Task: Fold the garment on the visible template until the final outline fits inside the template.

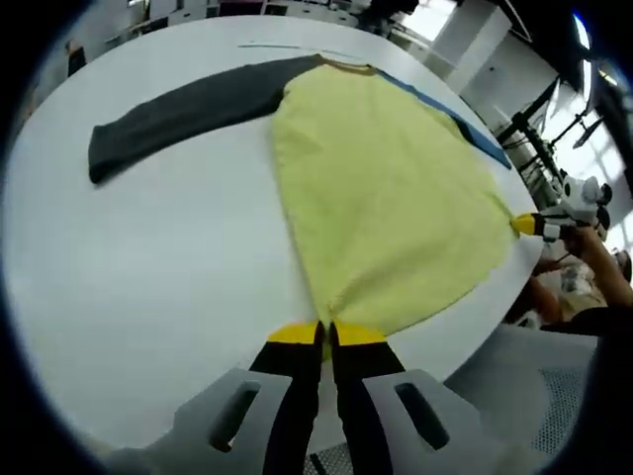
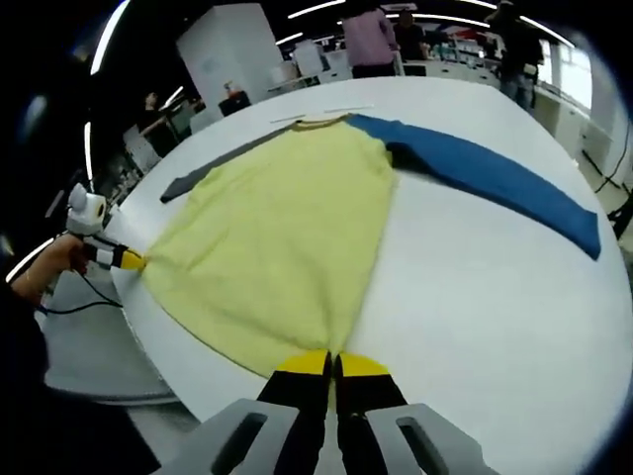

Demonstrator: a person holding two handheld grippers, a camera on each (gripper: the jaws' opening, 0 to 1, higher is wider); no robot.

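Garment (image 1: 386,198) lies flat on white table (image 1: 148,277), yellow body, grey sleeve (image 1: 188,114) and blue sleeve (image 2: 495,173) spread out. Left gripper (image 1: 325,334) and right gripper (image 2: 333,364) each pinch one hem corner, jaws closed on cloth. First fold seems about to start: lift hem together, carry toward collar. Template not clear to me.

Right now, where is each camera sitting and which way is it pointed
Left gripper view: rides the left gripper, shut on the yellow shirt's hem, facing the grey sleeve; the right gripper and a hand show at right.
Right gripper view: rides the right gripper, pinching the opposite hem corner, facing the blue sleeve.
Shared: shirt, white table, both grippers.
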